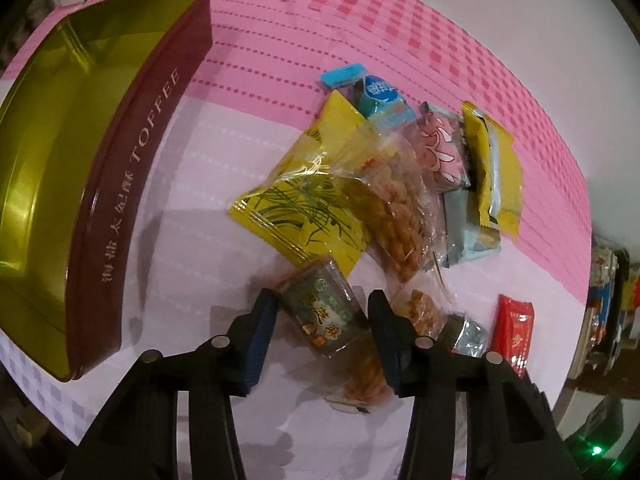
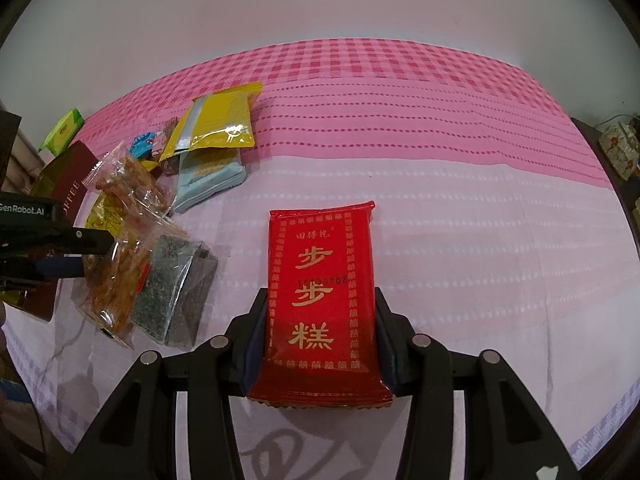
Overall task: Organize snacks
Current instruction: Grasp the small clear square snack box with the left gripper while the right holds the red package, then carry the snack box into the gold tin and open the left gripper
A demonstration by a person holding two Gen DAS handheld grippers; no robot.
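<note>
Straddling dark sesame packet (image 1: 325,309), left tongs (image 1: 322,312) wide; right tongs (image 2: 320,320) clamping red cake packet (image 2: 322,296).

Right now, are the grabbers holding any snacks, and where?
The right gripper pinches the red packet by its long sides. The left gripper straddles the dark packet; grip unclear.

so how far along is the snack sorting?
Early. The tin looks empty, nothing visibly packed. In hand: the right gripper brackets the red pack, the left gripper brackets a small dark pack. Left: the pile on the cloth.
</note>
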